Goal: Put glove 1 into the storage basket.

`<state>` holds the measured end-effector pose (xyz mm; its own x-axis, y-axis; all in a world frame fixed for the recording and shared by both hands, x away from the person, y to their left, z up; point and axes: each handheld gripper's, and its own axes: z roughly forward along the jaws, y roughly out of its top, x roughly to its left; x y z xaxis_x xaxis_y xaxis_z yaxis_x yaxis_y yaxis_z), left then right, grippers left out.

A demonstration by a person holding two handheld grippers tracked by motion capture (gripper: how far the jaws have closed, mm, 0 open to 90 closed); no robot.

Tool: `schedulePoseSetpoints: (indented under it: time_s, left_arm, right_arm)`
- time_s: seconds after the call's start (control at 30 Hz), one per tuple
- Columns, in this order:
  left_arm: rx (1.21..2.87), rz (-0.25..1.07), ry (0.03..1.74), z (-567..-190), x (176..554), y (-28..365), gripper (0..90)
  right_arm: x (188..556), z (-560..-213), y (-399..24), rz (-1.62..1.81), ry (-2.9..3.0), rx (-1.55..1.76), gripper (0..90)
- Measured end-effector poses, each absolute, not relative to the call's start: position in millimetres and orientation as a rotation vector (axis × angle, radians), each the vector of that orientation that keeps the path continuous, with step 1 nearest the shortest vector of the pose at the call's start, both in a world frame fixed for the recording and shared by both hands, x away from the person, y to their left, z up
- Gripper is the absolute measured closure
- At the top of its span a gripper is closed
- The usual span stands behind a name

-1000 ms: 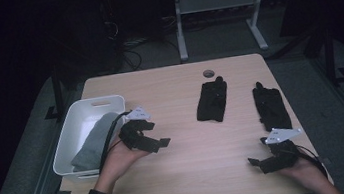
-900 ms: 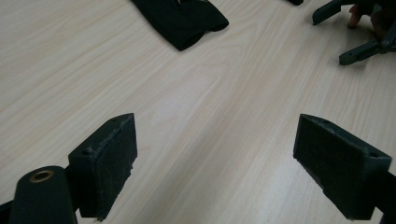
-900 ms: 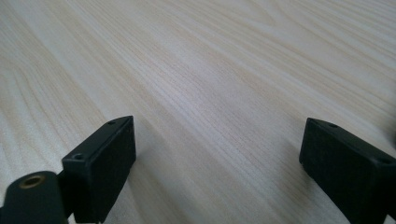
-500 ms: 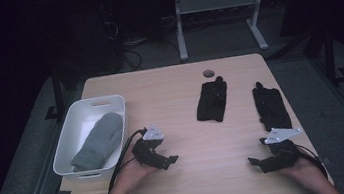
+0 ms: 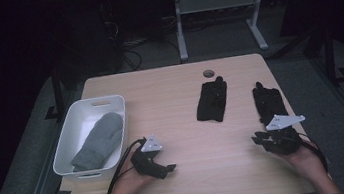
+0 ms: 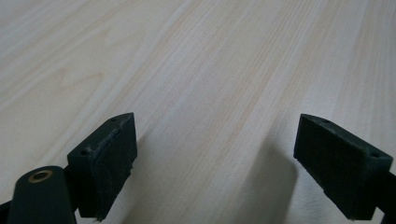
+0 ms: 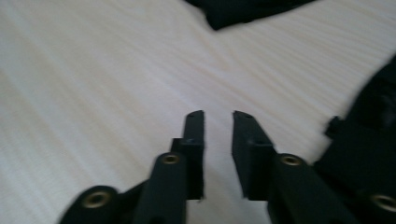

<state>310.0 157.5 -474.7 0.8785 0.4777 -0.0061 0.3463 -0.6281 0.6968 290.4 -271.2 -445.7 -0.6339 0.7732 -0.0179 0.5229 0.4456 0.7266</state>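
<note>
The right-hand black glove [image 5: 269, 104] lies flat on the wooden table [image 5: 175, 101], near the table's right edge, fingers pointing to the far side. Its near end sits just beside the right gripper [image 5: 266, 141], which rests low over the table at the near right, held by the person's right hand [image 5: 304, 157]. In the right gripper view the right gripper [image 7: 218, 126] shows its jaws drawn almost together, with a narrow strip of bare wood visible between them and nothing held. These jaws have just been closing. A dark mass of glove fabric [image 7: 373, 140] lies just to the right of the jaws in that view; whether it touches them cannot be told. The picture is blurred.

A second black glove [image 5: 212, 100] lies to the left of the first, well apart from it, near the middle of the table. A dark corner of it [image 7: 243, 11] appears at the top of the right gripper view. Just beyond its far end sits a small round grey disc [image 5: 208, 73] in the table surface.

The left gripper [image 5: 161, 166] is at the near left, held by the person's left hand [image 5: 131, 183], with a black cable running back from it. In the left gripper view the left gripper [image 6: 215, 163] has its jaws standing wide apart over bare wood, empty.

A white plastic tub [image 5: 69, 156] stands at the left edge of the table, just beside the left gripper. A grey mitten [image 5: 97, 139] lies inside it.
</note>
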Motion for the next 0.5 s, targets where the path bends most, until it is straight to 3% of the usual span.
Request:
schedulePoseSetpoints:
  time_s: [0.07, 0.5]
  left_arm:
    - [2.272, 0.236, 0.578, -477.9, 308.7, 158.8, 12.4]
    - [2.279, 0.24, 0.576, -477.3, 309.3, 159.4, 12.3]
  right_arm:
    - [296.3, -443.7, -275.8, 0.974, 2.327, 1.135, 90.0]
    - [332.9, -440.7, -307.7, 0.91, 2.245, 1.243, 90.0]
